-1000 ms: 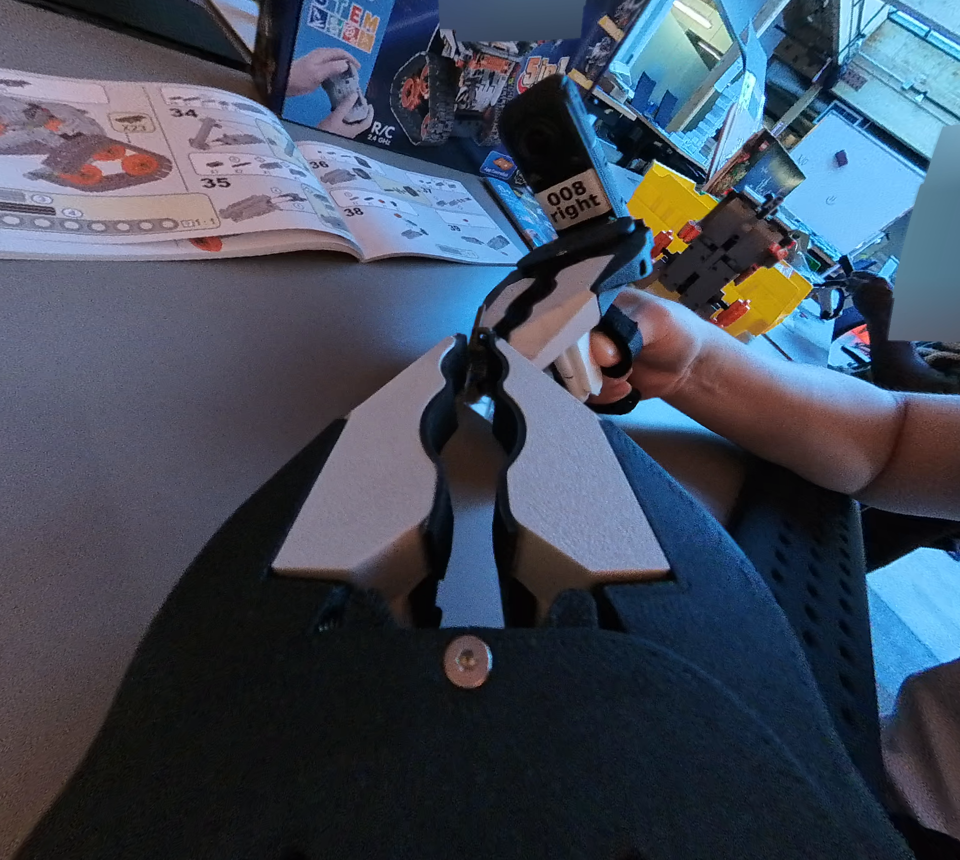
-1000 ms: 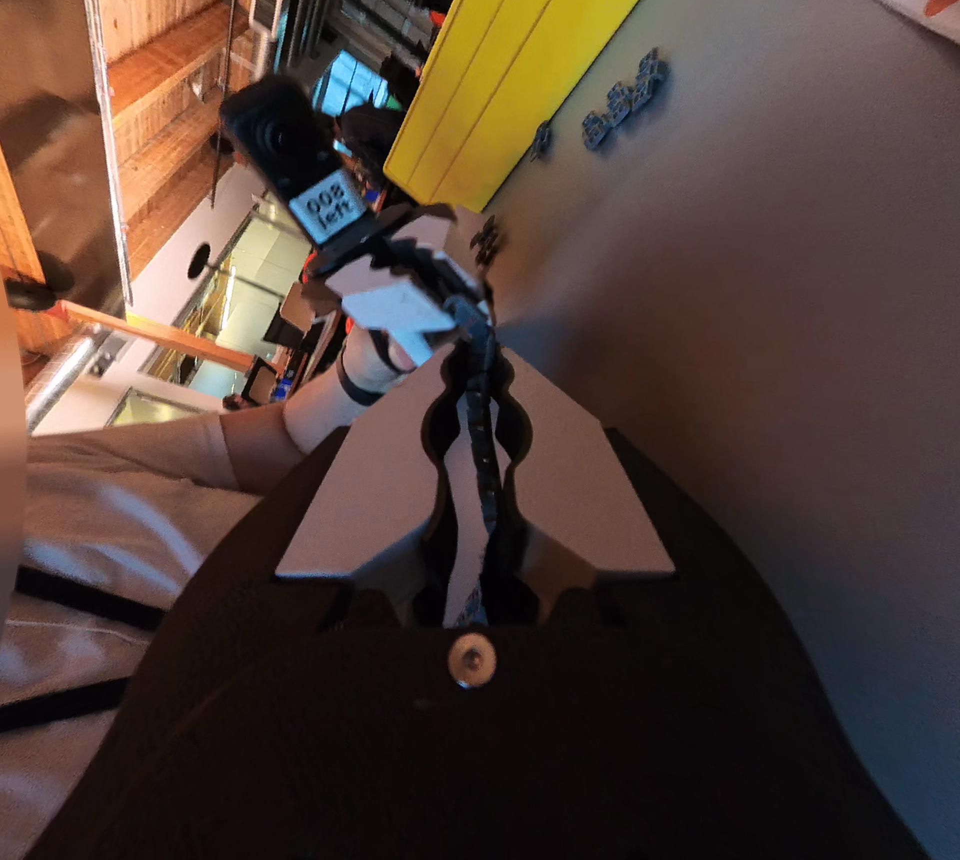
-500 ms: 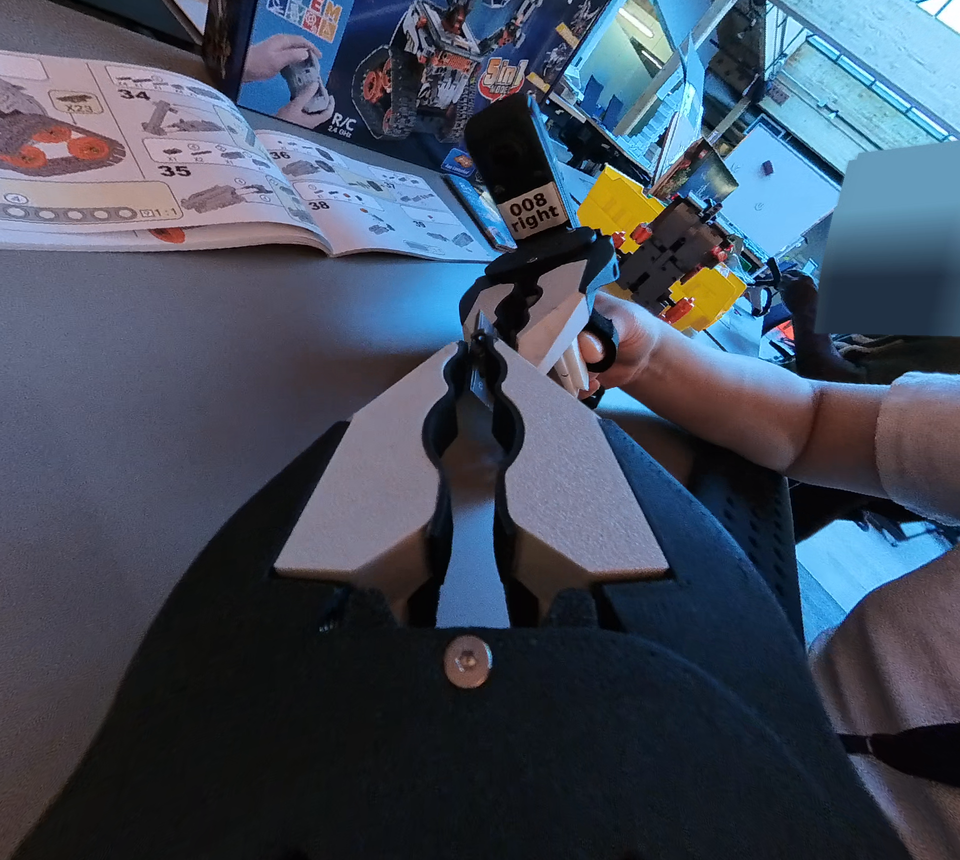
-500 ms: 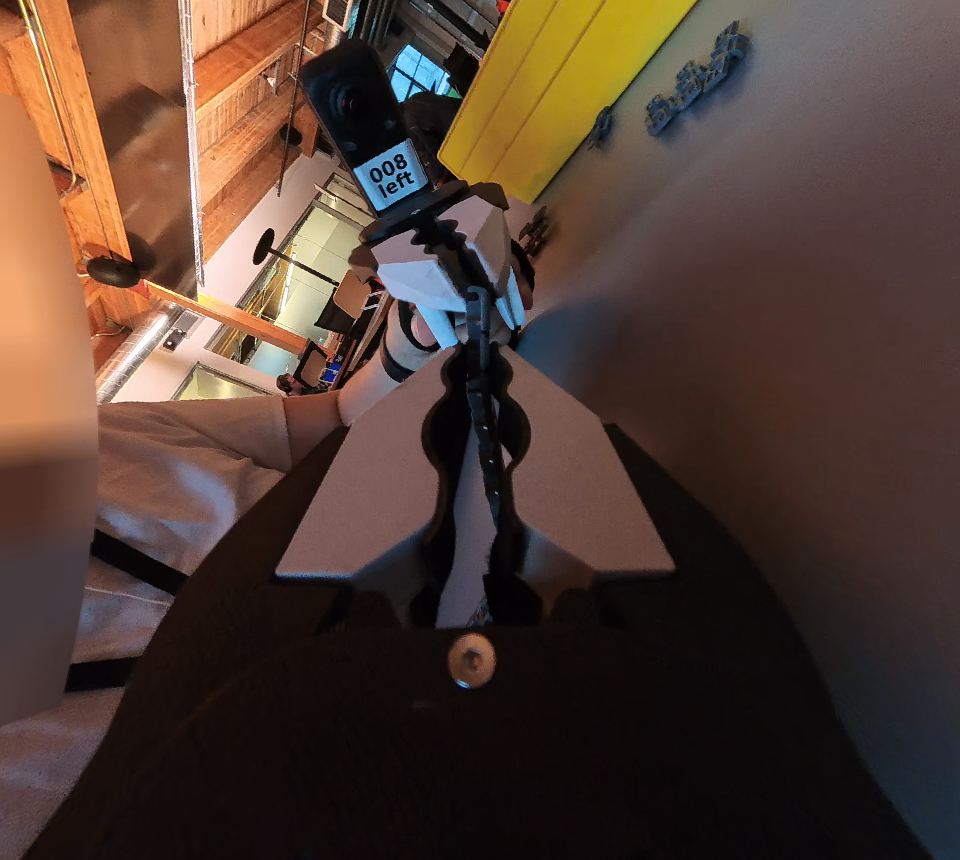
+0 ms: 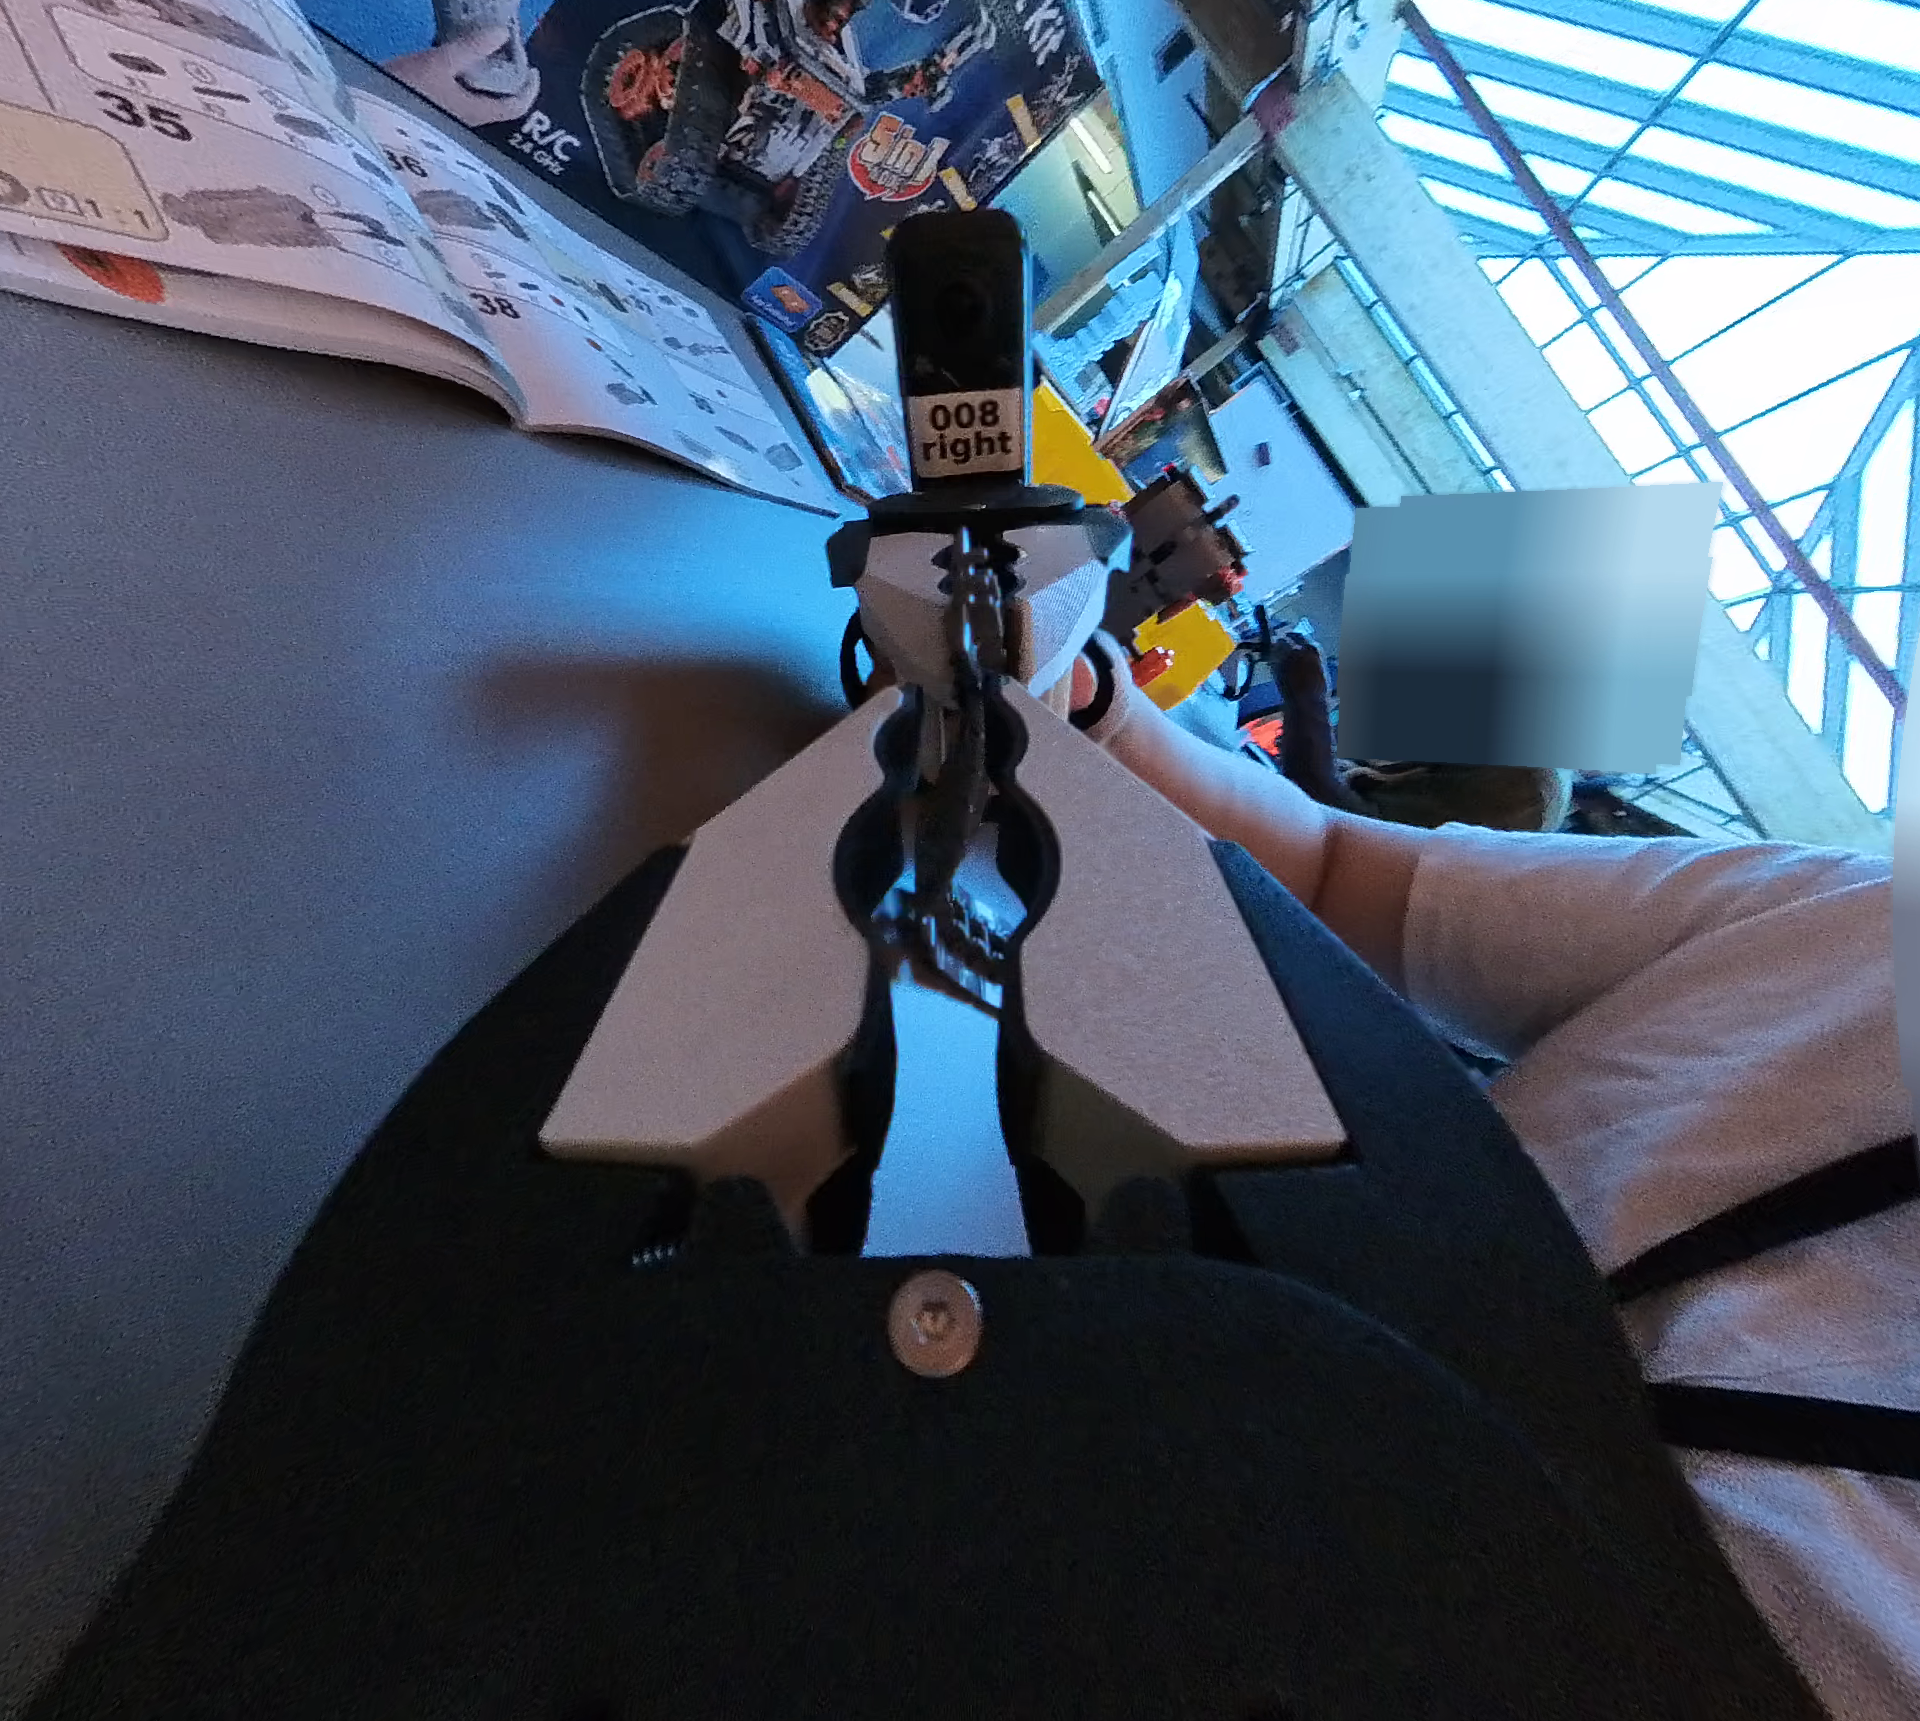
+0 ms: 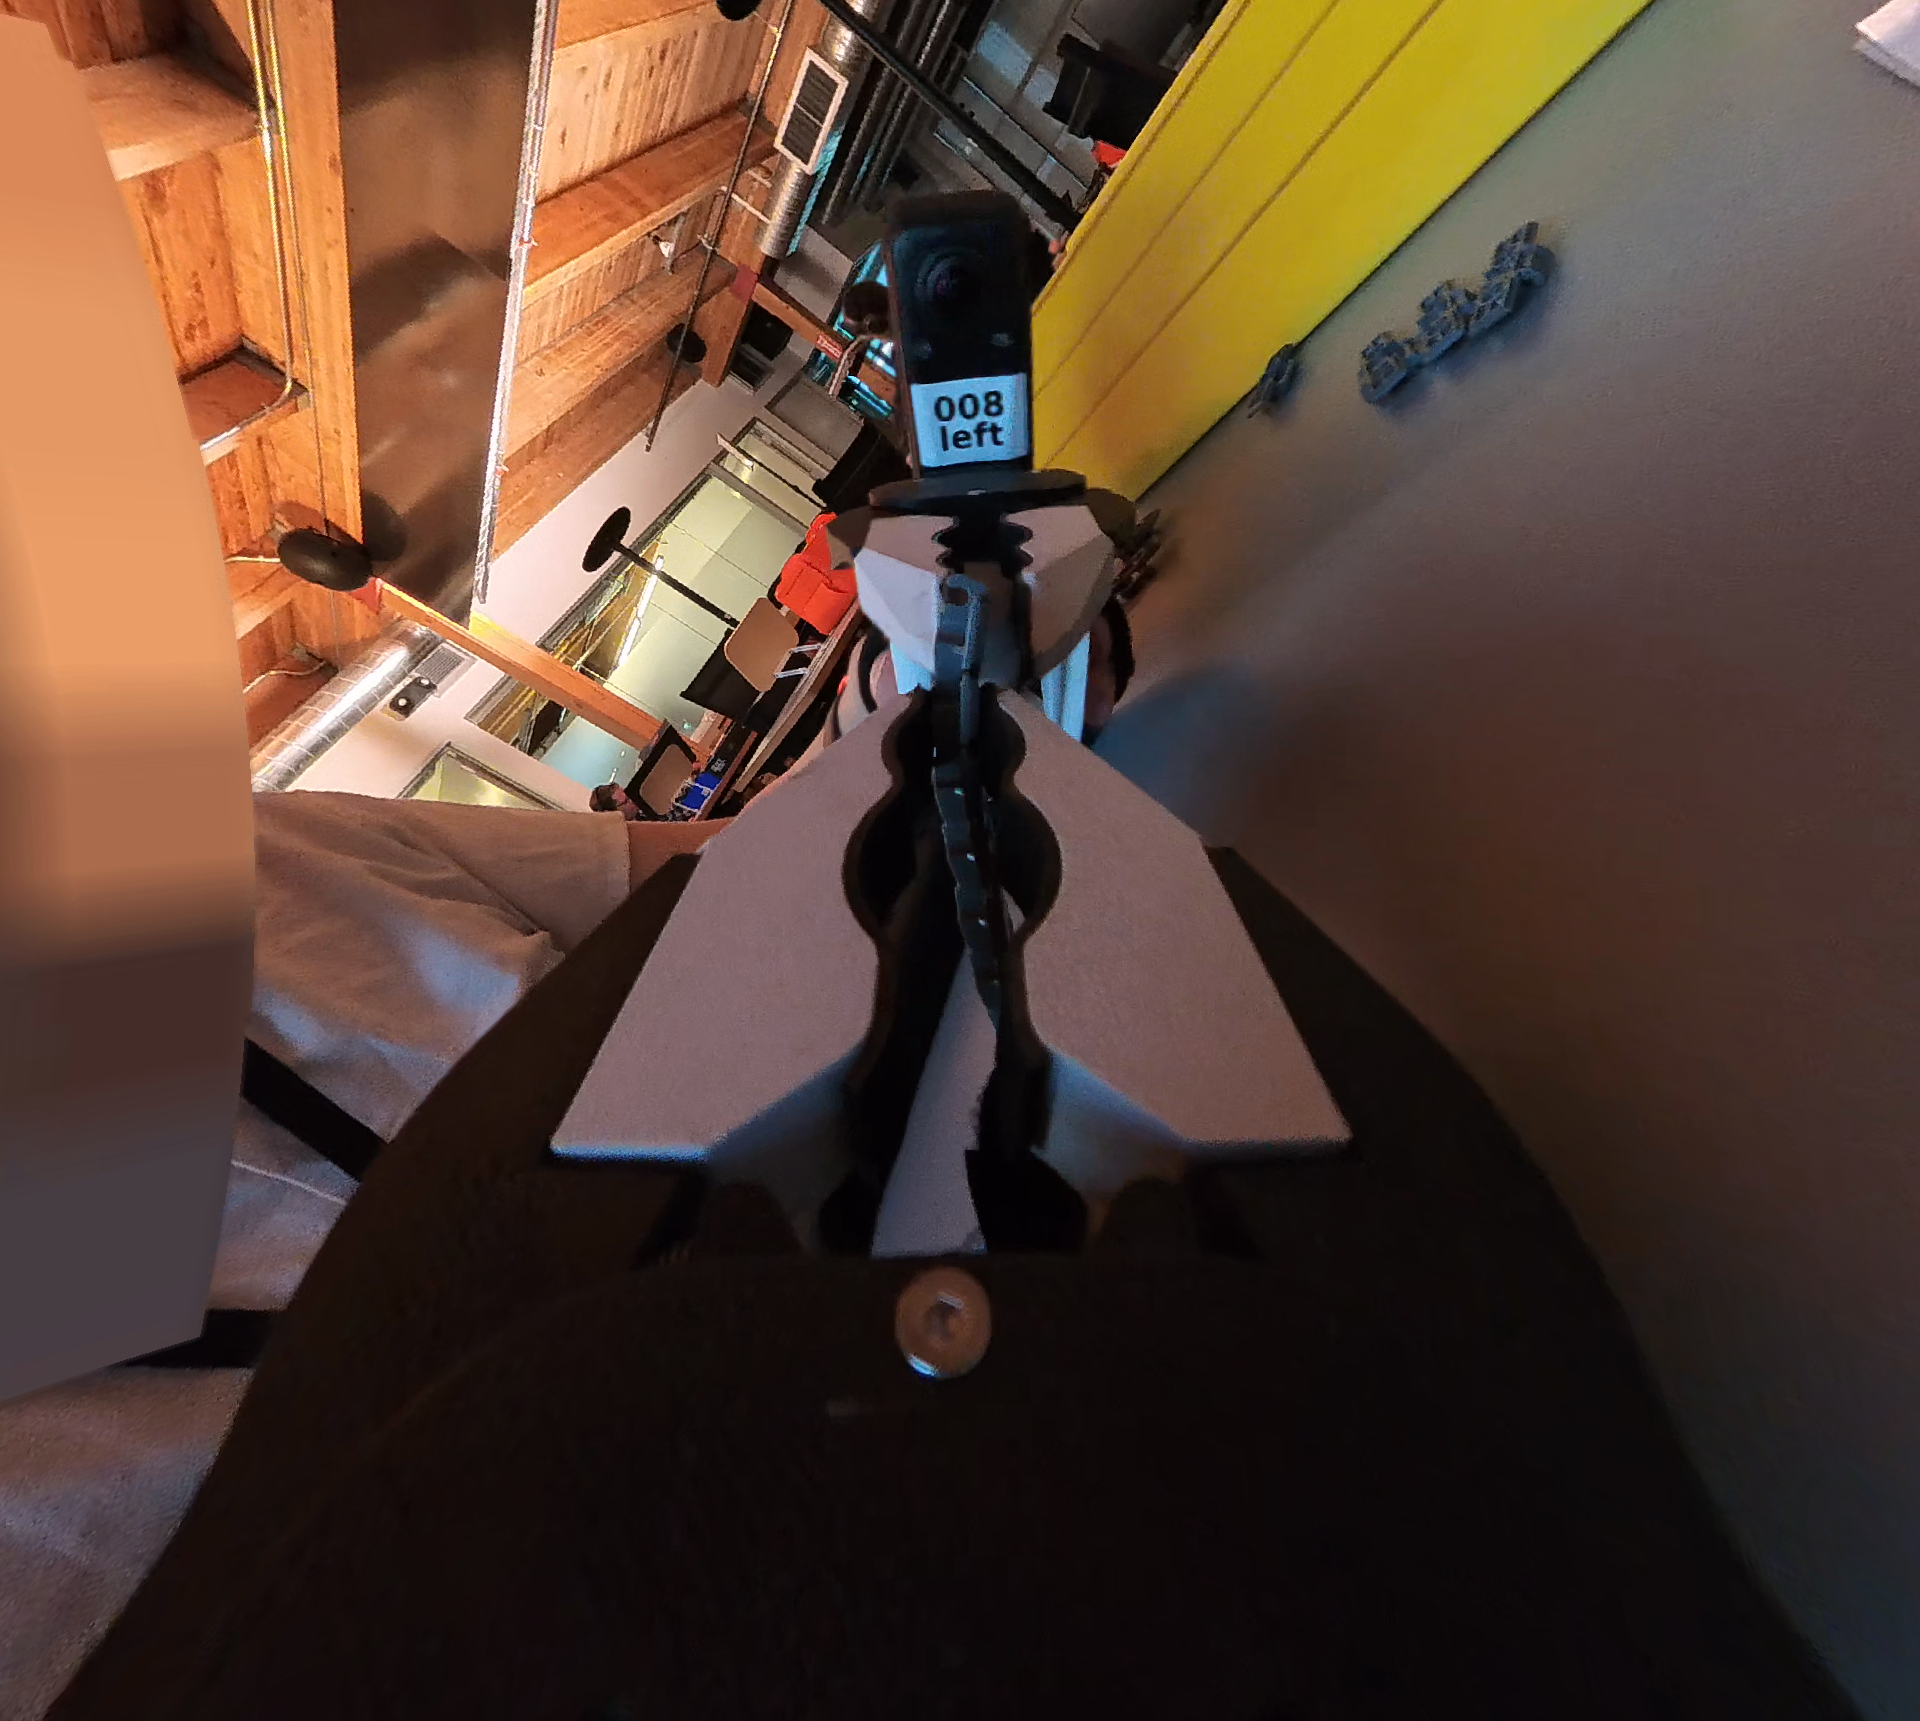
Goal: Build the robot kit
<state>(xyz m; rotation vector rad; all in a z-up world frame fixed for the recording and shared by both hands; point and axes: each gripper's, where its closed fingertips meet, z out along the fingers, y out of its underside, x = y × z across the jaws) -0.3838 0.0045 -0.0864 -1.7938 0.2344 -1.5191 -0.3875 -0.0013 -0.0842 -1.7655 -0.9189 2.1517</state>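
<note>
- Between my left gripper's closed jaws sits one end of a dark toothed chain.
- Facing it nose to nose, my right gripper clamps the chain's other end, the links running straight between us above the grey table.
- Beyond, left view: an open booklet, then a blue box.
- Beyond, right view: loose grey links beside a yellow panel.
</note>
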